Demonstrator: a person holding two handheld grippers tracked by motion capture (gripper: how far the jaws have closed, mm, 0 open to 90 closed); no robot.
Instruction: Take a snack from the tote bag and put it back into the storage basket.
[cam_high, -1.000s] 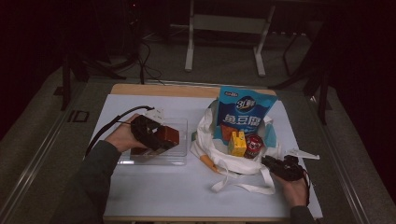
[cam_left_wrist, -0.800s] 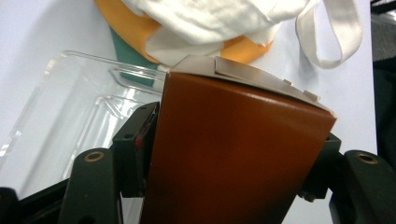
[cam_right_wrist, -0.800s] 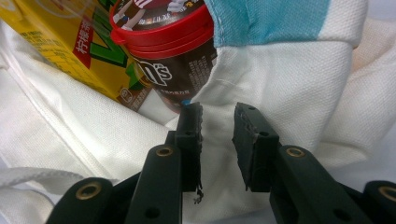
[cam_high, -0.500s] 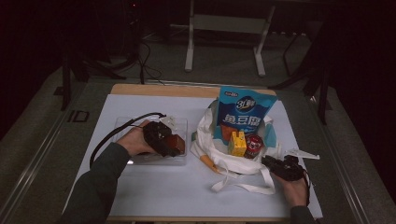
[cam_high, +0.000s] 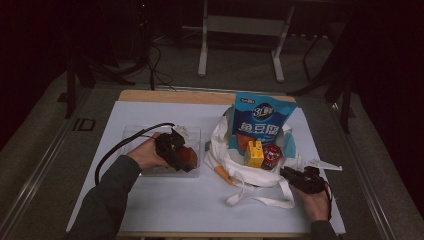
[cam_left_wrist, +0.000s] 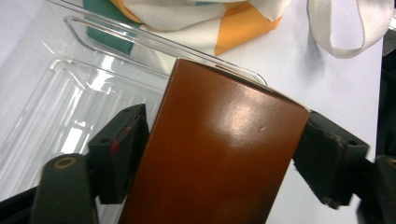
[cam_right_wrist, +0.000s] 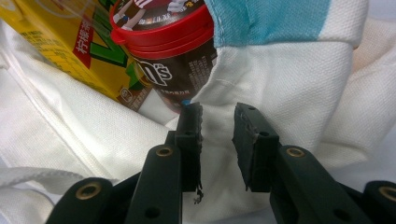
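I see two containers on the white table (cam_high: 165, 210). Left of centre in the high view lies one clear plastic tray (cam_high: 134, 137), and right of centre sits one white cloth bag (cam_high: 250, 175) with its mouth open. In the bag I count three things: a tall blue snack pouch (cam_high: 263, 122) standing at the back, a yellow drink carton (cam_high: 254, 154) in front of it, and a dark candy tub with a red lid (cam_high: 270, 156) just beside the carton.

One brown box (cam_left_wrist: 210, 149) is over the tray's right end, between the jaws of my left gripper (cam_high: 176, 150). In the left gripper view the box fills the lower middle of the frame with a black pad on either side; these jaws have just been opening, and the right-hand pad appears to stand slightly off the box, so I read the grip as released.

My right gripper (cam_right_wrist: 218, 126) sits at the lower right of the high view, at the bag's front rim. Its jaws stand a little apart with a fold of the bag's white cloth running into the gap; I cannot tell whether the pads press on it.
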